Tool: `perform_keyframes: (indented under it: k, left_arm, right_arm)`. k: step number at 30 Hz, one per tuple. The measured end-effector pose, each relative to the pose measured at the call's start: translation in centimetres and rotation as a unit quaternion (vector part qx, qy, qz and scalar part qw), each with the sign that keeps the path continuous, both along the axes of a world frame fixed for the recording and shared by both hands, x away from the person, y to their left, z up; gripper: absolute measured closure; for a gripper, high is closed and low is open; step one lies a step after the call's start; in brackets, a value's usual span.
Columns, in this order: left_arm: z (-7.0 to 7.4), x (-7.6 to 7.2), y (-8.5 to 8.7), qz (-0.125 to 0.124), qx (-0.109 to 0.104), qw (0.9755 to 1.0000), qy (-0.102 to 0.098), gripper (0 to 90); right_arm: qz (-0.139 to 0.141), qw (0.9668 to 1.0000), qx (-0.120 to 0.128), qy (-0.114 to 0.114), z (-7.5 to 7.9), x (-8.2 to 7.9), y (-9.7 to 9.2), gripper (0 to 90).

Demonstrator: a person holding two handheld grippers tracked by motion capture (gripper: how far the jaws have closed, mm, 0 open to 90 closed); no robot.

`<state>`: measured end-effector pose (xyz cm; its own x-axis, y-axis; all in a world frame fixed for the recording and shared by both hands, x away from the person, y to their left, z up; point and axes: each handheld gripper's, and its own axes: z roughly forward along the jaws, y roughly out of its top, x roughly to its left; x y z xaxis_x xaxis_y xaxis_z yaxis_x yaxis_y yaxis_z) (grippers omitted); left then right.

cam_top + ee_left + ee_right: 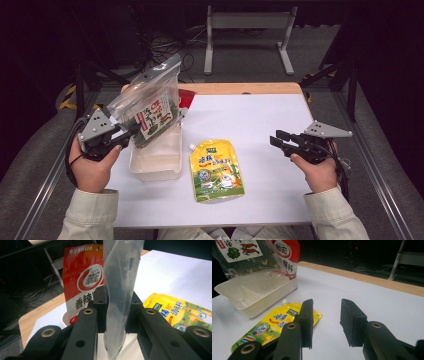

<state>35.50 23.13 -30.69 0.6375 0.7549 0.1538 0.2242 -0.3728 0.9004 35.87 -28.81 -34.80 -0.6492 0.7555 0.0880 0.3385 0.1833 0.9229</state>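
The clear seaweed bag (152, 102) hangs upright above the white tray (159, 161), its lower edge pinched between the two fingers of the left gripper (131, 133). In the left gripper view the bag (122, 280) stands edge-on in the narrow gap, with one finger pad (101, 302) pressed on its one side and the other pad against its other side, so the fingers are closed on it and nearly together. From the gripper the bag rises toward one o'clock in the high view, tilted a little, with its sealed top toward the far edge of the tabletop (260, 115).

Just behind the bag a red pouch (80, 277) stands in the far end of the tray. At four o'clock from the tray a yellow spout pouch (216, 170) lies flat on the tabletop, just beside the tray.

At three o'clock, well apart from the bag, the right gripper (277, 139) points left. Its fingers (308, 315) stand apart with nothing between them, above bare tabletop, the yellow pouch lying beyond them.
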Motion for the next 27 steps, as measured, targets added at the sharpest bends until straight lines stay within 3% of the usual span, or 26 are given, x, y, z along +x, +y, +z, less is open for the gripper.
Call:
perform_keyframes:
  k: [17, 22, 27]
  left_arm:
    - [-1.3, 1.3, 0.4, 0.005, 0.003, 0.9998, 0.017, 76.0]
    - [-1.6, 1.6, 0.3, 0.005, 0.003, 0.9999, 0.009, 76.0]
    - [-2.0, 2.1, 0.4, 0.004, -0.001, 0.9999, -0.012, 75.8]
  right_arm:
    - [0.004, 1.0000, 0.003, 0.005, -0.2, 0.0, 0.2, 62.1]
    - [0.005, 1.0000, 0.002, 0.007, -0.3, 0.1, 0.3, 61.8]
    - [0.006, 0.9999, 0.004, 0.008, -0.4, 0.1, 0.3, 61.5]
